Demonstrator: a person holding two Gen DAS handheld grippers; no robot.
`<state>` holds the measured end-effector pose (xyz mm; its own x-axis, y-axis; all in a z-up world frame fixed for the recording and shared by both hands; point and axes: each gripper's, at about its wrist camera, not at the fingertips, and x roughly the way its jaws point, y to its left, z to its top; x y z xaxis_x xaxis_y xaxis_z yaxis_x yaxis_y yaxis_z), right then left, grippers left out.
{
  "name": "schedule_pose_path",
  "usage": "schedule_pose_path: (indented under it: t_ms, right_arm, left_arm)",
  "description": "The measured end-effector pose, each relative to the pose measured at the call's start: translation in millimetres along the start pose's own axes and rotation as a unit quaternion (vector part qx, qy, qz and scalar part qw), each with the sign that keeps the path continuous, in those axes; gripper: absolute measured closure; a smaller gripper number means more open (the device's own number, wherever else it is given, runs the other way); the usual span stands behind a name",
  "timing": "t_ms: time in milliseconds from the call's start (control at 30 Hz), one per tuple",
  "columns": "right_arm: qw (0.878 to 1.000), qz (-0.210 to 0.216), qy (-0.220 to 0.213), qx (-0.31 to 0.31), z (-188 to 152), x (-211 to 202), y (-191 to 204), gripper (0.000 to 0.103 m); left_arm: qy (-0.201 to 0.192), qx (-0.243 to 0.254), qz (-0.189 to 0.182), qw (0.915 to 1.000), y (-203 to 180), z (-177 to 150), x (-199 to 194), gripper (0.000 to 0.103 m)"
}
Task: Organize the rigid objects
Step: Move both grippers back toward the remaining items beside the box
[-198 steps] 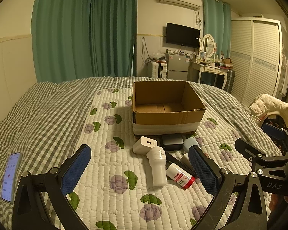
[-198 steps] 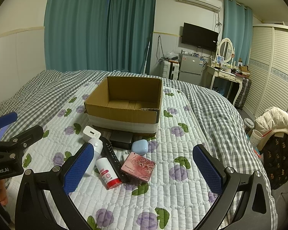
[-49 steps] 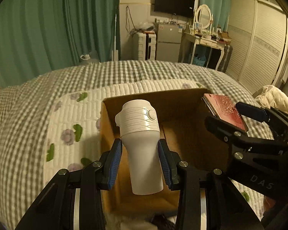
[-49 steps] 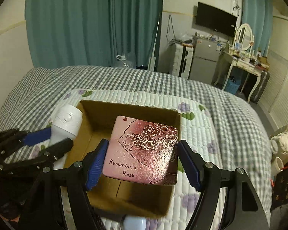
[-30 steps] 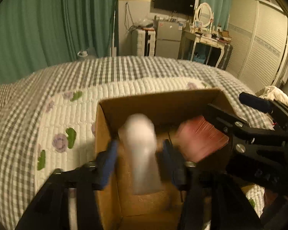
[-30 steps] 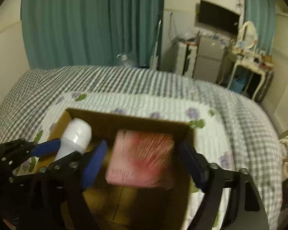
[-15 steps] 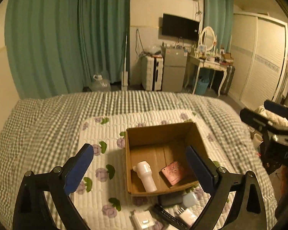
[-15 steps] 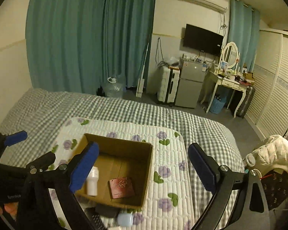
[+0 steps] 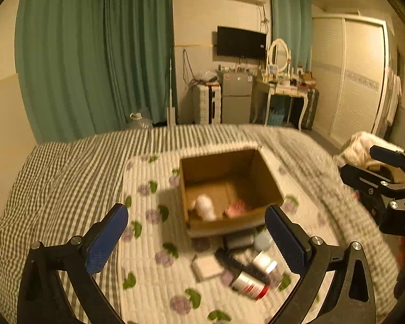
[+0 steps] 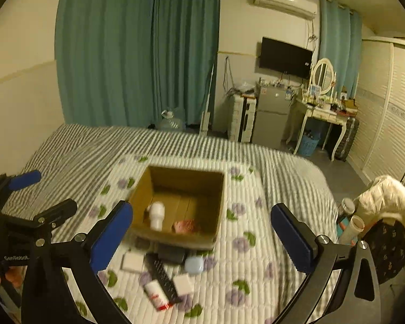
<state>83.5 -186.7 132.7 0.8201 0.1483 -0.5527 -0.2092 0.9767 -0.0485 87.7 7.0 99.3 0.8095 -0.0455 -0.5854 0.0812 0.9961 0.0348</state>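
Observation:
An open cardboard box [image 9: 264, 178] [image 10: 220, 205] stands on the flowered quilt. Inside it lie a white bottle [image 9: 205, 207] [image 10: 157, 214] and a pink case [image 9: 236, 208] [image 10: 185, 226]. In front of the box lie a white charger block [image 9: 206, 266] [image 10: 132, 262], a black remote [image 10: 162, 276], a red-and-white tube [image 9: 247, 286] [image 10: 156, 295], a pale blue case [image 10: 194, 265] and a dark box [image 9: 239, 240]. My left gripper [image 9: 195, 240] and right gripper [image 10: 201, 239] are both open and empty, held high above the bed. Both views are blurred.
The flowered quilt [image 9: 148, 270] lies on a checked bedspread [image 9: 67, 167]. A jacket on a chair [image 10: 388, 199] stands at the right of the bed. Green curtains, a small fridge and a dressing table line the far wall.
Both grippers dropped the white bottle and pink case into the box, opened and pulled back high. Since half a second ago they have come down a little nearer the box.

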Motion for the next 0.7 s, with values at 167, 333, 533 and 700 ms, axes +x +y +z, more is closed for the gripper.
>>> schedule_pose_path:
  t_ms: [167, 333, 533, 700]
  right_arm:
    - [0.999, 0.003, 0.037, 0.005, -49.5, 34.4, 12.1, 0.000]
    - [0.996, 0.001, 0.093, -0.008, -100.7, 94.0, 26.1, 0.000]
    - [0.988, 0.000, 0.151, 0.024, -145.1, 152.9, 13.9, 0.000]
    - [0.983, -0.013, 0.178, 0.031, -156.6, 188.0, -1.0, 0.000]
  left_arm:
    - [0.034, -0.010, 0.012, 0.9993, 8.9, -46.1, 35.6, 0.000]
    - [0.066, -0.017, 0.021, 0.9974, 8.8, -87.2, 81.7, 0.000]
    - [0.108, -0.022, 0.019, 0.9938, -0.9, -129.6, 132.9, 0.000]
    - [0.131, -0.024, 0.008, 0.9911, -16.4, -148.6, 170.1, 0.002]
